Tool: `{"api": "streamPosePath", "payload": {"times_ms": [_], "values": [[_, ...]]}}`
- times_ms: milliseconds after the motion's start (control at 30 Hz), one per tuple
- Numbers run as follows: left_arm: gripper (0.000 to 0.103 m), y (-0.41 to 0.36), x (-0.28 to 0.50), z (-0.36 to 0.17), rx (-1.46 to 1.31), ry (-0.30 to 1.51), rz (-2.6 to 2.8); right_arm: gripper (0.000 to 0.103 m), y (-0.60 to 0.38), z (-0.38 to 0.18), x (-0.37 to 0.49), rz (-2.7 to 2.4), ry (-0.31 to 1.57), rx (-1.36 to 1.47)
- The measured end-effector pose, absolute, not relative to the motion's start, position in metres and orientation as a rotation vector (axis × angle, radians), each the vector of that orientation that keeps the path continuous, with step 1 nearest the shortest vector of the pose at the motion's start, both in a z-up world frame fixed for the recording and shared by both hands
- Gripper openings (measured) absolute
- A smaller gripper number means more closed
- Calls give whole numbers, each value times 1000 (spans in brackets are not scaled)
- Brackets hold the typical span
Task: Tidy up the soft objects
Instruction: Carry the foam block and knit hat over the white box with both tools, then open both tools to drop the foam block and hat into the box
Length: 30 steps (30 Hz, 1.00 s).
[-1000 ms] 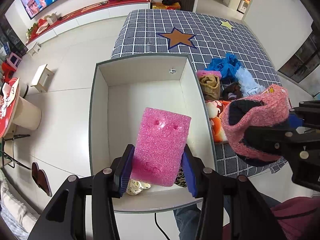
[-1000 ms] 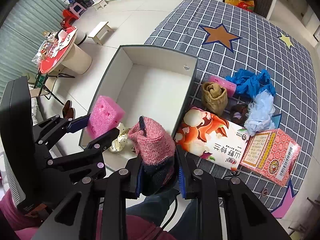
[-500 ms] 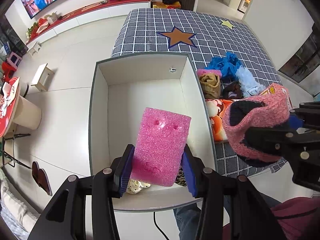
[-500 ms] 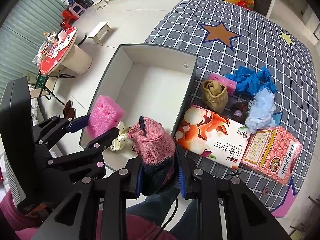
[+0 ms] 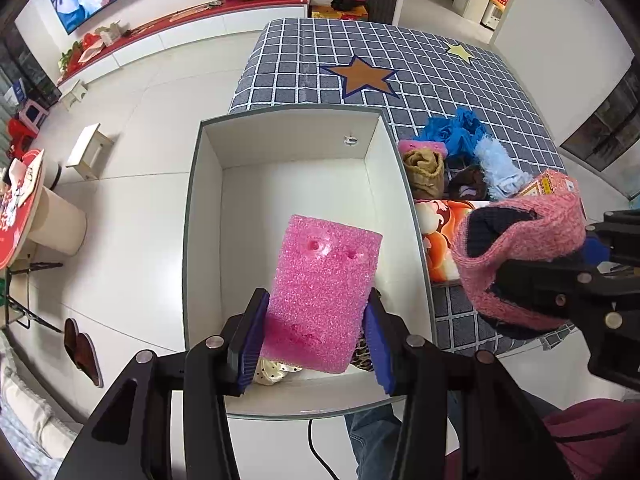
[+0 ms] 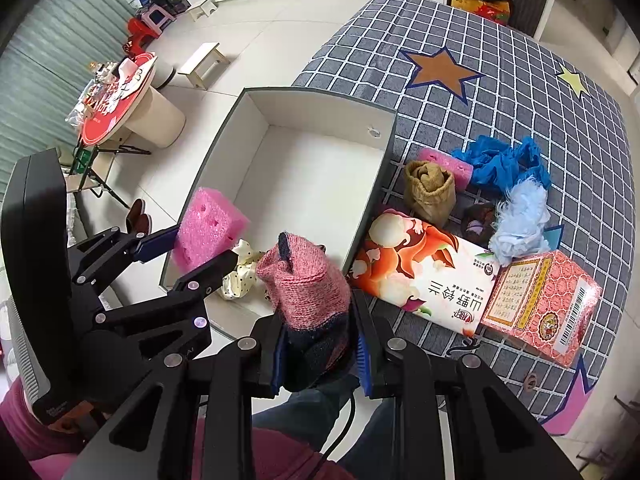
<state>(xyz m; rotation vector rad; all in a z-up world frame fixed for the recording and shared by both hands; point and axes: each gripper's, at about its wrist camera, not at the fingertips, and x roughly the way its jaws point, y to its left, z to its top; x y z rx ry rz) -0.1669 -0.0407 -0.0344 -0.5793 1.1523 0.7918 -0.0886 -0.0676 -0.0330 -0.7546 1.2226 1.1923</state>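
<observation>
Checked mat (image 5: 440, 92), maybe gloves (image 6: 500, 160) beside box (image 5: 200, 200)

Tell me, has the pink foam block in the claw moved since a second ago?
No. The pink foam block sits at the same spot over the white box's near end.

I am holding both grippers steeply downward, side by side: my left gripper (image 5: 316, 340) is clamping a pink foam block (image 5: 322, 292), my right gripper (image 6: 320, 356) is squeezing a knitted sock (image 6: 308, 292).
</observation>
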Motion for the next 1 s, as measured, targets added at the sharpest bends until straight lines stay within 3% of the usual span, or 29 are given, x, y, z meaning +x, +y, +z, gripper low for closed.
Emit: {"api": "streamPosePath", "payload": {"times_ms": [867,967,1000], "values": [[51,-27,-180,-42,-627,1177,858,29,-11,-41,-110,1282,1229,-829],[64,-22,-180,-41,-631,1169,868,29,-2,-40,-111,1290,1218,-840],[76,-21,-181,-40,-631,1169,878,30,0,-41,-110,1290,1219,-843]]}}
